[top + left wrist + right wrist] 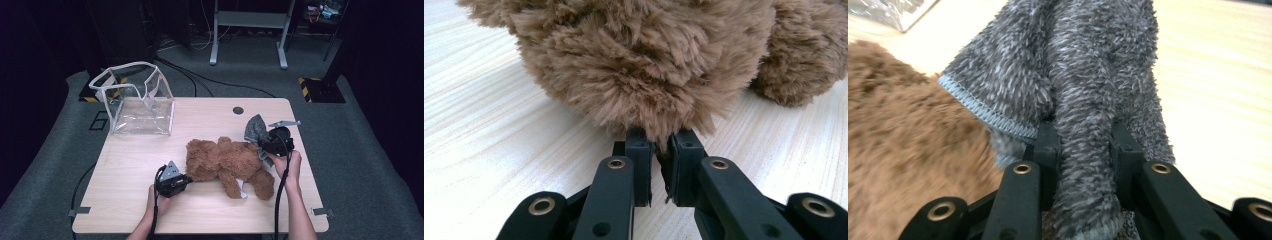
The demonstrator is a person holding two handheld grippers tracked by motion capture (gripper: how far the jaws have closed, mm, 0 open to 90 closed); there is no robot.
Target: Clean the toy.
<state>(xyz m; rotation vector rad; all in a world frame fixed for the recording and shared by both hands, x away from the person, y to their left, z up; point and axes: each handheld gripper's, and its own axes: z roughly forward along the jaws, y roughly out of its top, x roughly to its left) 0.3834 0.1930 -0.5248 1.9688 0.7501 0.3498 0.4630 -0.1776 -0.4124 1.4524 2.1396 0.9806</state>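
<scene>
- Brown teddy bear (227, 162) lying on its side near the middle of the tabletop (130, 170), toward the right edge.
- Left gripper (663, 150) low at the bear's left end, fingers (639, 165) nearly together, pinching a tuft of brown fur.
- Right gripper (1083, 145) near the right edge, fingers (1045, 145) clamped on a fold of grey fleece cloth (1073, 75), lifted just beside the bear.
- Clear plastic bag (137, 100) standing open at the far left corner.

The high view looks forward and down on the whole worktop (135, 170) from the person's side. Each gripper view sits low and very close. All three share the brown plush bear (227, 162), toward the worktop's 3 o'clock half.
</scene>
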